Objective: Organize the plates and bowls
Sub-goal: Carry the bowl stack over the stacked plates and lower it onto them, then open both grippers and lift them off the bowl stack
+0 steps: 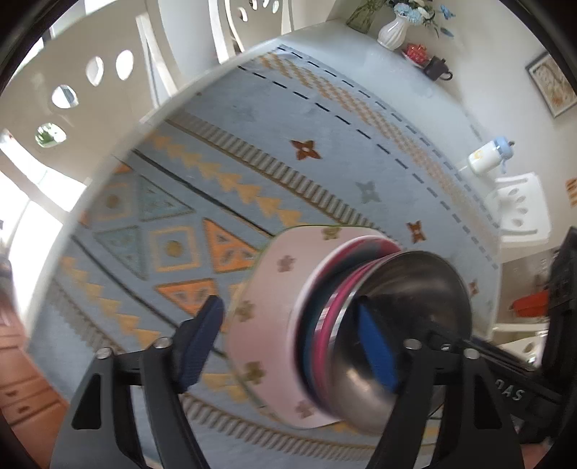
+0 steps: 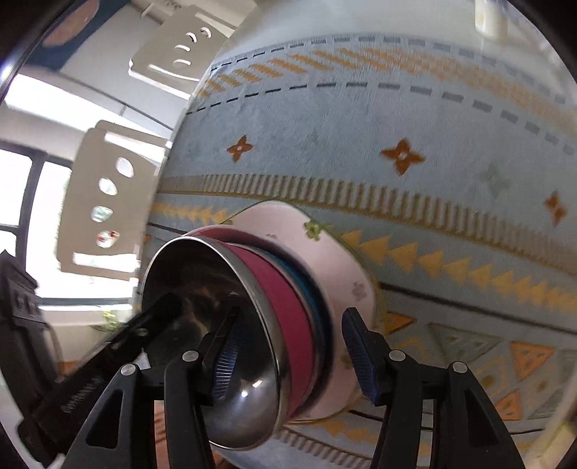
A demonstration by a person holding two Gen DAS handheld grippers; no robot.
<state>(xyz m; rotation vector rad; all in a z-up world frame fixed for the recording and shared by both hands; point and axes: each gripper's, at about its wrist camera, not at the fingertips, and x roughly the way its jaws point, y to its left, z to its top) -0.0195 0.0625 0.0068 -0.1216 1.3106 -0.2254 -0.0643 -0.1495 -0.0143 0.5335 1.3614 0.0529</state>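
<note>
A stack sits on the patterned tablecloth: a pink square plate (image 1: 267,299) with small flower marks at the bottom, a teal bowl (image 1: 312,332) and a magenta bowl (image 1: 330,321) on it, and a steel bowl (image 1: 407,310) on top. My left gripper (image 1: 292,346) straddles the stack, one finger inside the steel bowl, the other outside the plate. My right gripper (image 2: 288,357) straddles the same stack from the other side: steel bowl (image 2: 230,306), magenta bowl (image 2: 288,324), teal bowl (image 2: 306,285), pink plate (image 2: 342,274). Both stand wide; contact is unclear.
The blue-and-orange patterned cloth (image 1: 252,144) covers the table. At its far end stand a white vase with flowers (image 1: 395,30), a red dish (image 1: 416,52), a black mug (image 1: 438,68) and a baby bottle (image 1: 487,155). White chairs (image 2: 108,202) surround the table.
</note>
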